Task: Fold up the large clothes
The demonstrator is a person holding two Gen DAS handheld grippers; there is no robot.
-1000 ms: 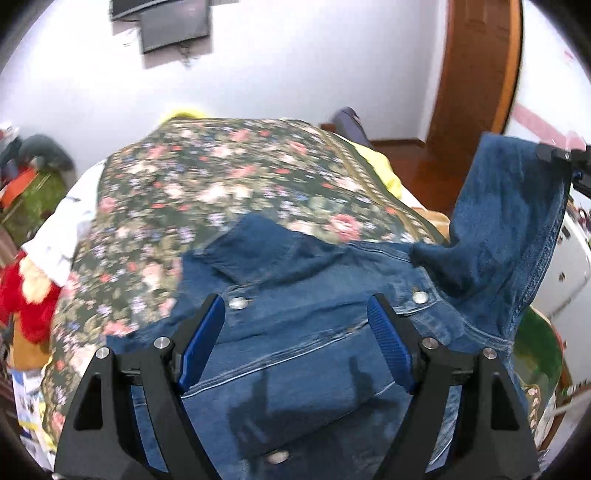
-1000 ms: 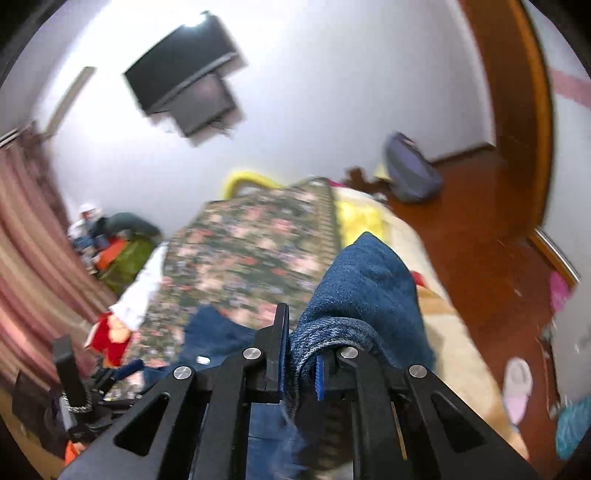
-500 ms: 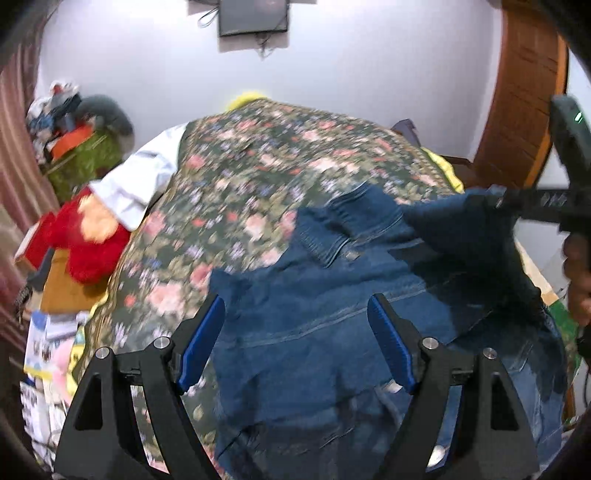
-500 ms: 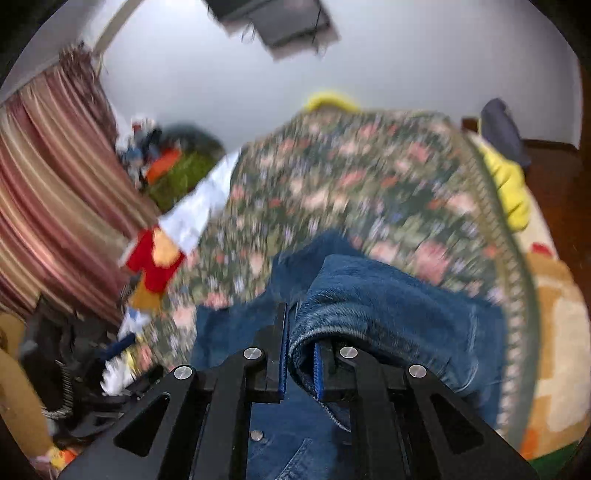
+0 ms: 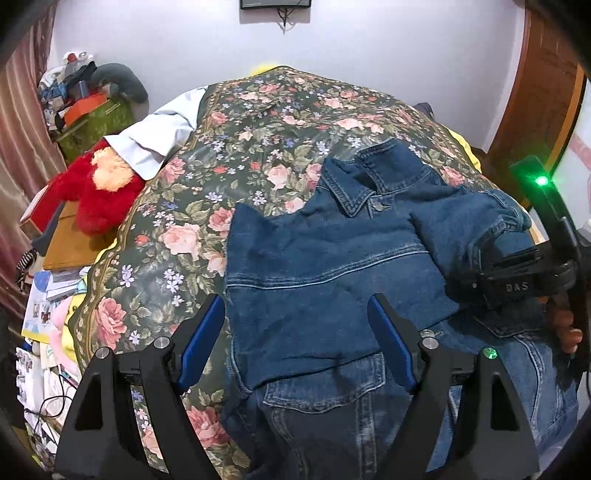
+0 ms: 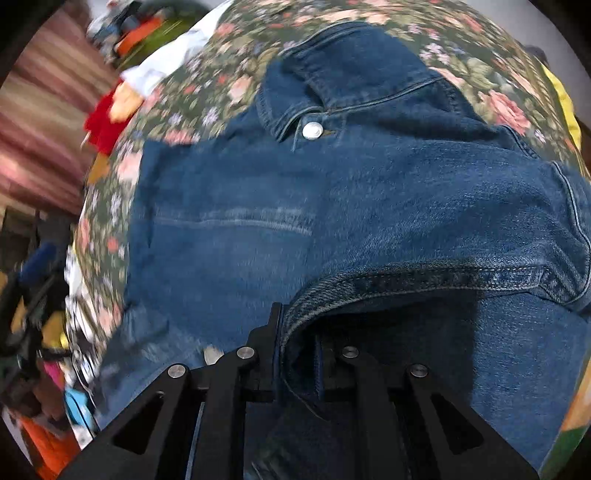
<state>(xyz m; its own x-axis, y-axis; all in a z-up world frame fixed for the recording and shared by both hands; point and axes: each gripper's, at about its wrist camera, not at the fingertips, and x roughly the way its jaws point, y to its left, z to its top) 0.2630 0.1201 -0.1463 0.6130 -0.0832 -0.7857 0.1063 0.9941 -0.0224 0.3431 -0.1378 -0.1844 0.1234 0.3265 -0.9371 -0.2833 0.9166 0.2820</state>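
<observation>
A blue denim jacket [image 5: 325, 266] lies on the floral bedspread [image 5: 229, 155], collar toward the far side, its left side folded over the body. My left gripper [image 5: 297, 343] hangs open and empty above the jacket's lower left part. My right gripper [image 6: 298, 347] is shut on a seamed denim edge [image 6: 424, 277] and holds it low over the jacket [image 6: 258, 206]. In the left wrist view the right gripper [image 5: 476, 264] sits at the jacket's right side with the sleeve [image 5: 472, 218] draped across the body.
A red plush toy [image 5: 99, 192] and a white cloth [image 5: 162, 129] lie at the bed's left edge. Boxes, papers and clutter [image 5: 59, 266] fill the floor to the left. A wooden door [image 5: 535, 96] stands at the right. A wall screen [image 5: 275, 3] hangs behind.
My right gripper has carried the denim edge down and leftward over the jacket, from raised high to low on the body. My left gripper has pulled back, open throughout.
</observation>
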